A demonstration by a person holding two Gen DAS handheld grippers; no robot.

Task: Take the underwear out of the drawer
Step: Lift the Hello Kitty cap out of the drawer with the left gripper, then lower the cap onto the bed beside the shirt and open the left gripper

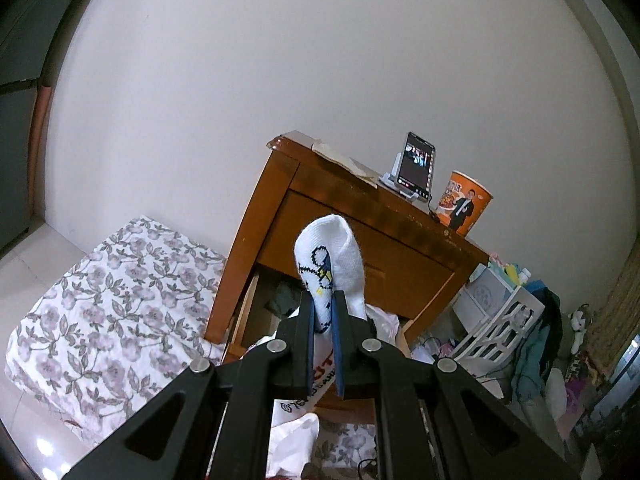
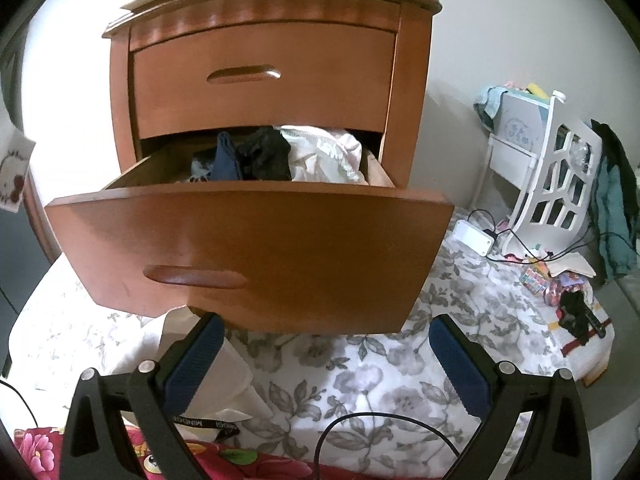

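1. Left gripper (image 1: 323, 326) – jaws pinched narrow on a white sock (image 1: 332, 268) with a blue-and-yellow print; the sock stands upright above the pads, clear of the drawer.
2. Right gripper (image 2: 326, 364) – jaws spread wide, nothing between them, over the floral bedding (image 2: 360, 384) just below the drawer front.
3. Lower drawer (image 2: 248, 252) – pulled open. Contents: a navy garment (image 2: 227, 160) at 11 o'clock, black underwear (image 2: 266, 158) at 12 o'clock, pale pink fabric (image 2: 328, 152) at 1 o'clock.
4. Upper drawer (image 2: 260, 80) – shut.
5. Nightstand top (image 1: 384, 200): a phone on a stand (image 1: 418, 166) and an orange cup (image 1: 464, 206) at 1 o'clock.
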